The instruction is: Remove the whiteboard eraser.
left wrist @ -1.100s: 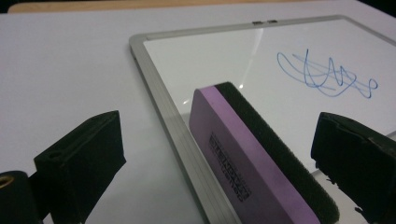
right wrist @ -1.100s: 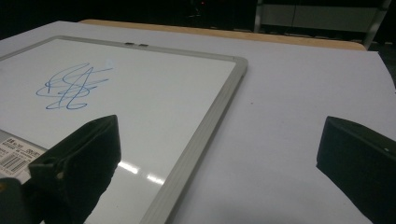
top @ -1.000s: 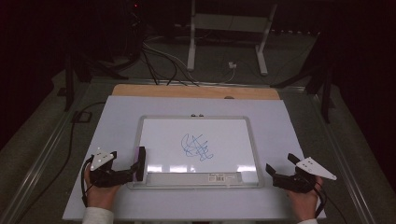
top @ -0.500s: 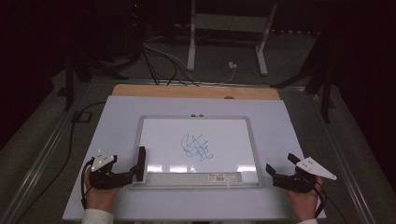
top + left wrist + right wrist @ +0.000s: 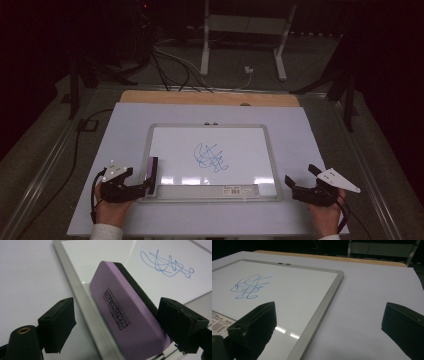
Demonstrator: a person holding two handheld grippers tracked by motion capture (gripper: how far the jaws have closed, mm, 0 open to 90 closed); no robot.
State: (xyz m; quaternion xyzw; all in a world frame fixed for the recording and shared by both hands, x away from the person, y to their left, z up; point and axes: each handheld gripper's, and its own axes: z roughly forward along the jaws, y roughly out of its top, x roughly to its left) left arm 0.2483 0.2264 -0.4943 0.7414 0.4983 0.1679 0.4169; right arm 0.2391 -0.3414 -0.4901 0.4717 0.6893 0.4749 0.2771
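A white-topped table with a wooden far edge. A framed whiteboard lies flat at its centre, its lower frame toward the near edge.

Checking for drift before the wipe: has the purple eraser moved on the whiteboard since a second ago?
No. The eraser stands at the same spot along the left frame of the whiteboard, at the lower-left corner.
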